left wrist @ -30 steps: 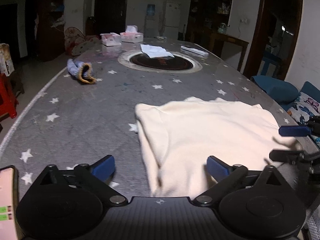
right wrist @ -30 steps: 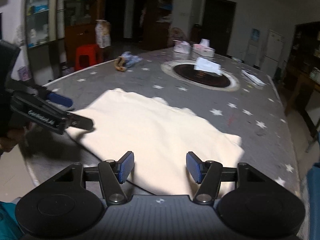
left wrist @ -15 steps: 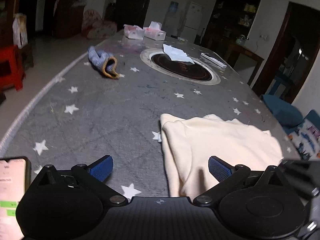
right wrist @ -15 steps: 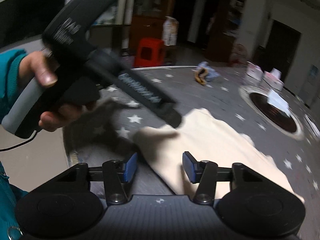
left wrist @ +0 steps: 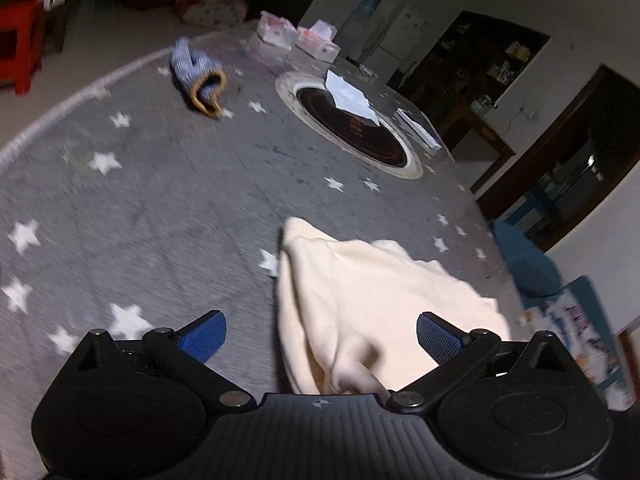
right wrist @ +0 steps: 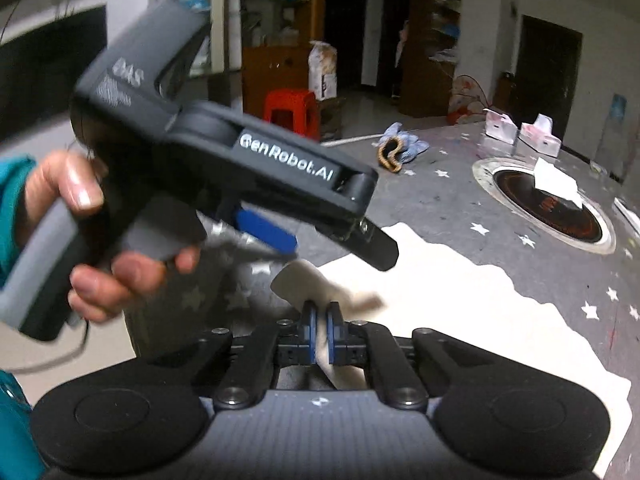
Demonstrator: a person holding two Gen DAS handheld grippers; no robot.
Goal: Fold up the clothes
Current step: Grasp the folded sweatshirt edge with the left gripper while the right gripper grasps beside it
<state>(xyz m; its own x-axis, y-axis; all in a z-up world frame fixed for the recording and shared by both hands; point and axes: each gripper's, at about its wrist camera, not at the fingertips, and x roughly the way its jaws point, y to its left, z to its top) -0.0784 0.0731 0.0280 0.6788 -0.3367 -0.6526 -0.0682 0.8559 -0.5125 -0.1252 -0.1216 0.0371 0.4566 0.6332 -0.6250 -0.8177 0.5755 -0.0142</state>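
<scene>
A cream garment (left wrist: 372, 304) lies on the grey star-patterned table (left wrist: 160, 200), its near edge bunched up. It also shows in the right wrist view (right wrist: 460, 300). My left gripper (left wrist: 320, 334) is open, its blue pads wide apart over the garment's near-left edge. My right gripper (right wrist: 320, 336) is shut on a fold of the cream garment at its near-left corner. The left gripper's body (right wrist: 240, 168), held in a hand, crosses the right wrist view just above that corner.
A blue striped cloth with an orange rim (left wrist: 200, 80) lies far left on the table. A round inset burner (left wrist: 352, 136) with white paper on it sits mid-table. Tissue boxes (left wrist: 296, 36) stand at the far edge. A red stool (right wrist: 292, 108) stands on the floor.
My right gripper has closed on the garment's corner; it was open before. The left gripper has stayed open and swung closer over the garment's left edge.
</scene>
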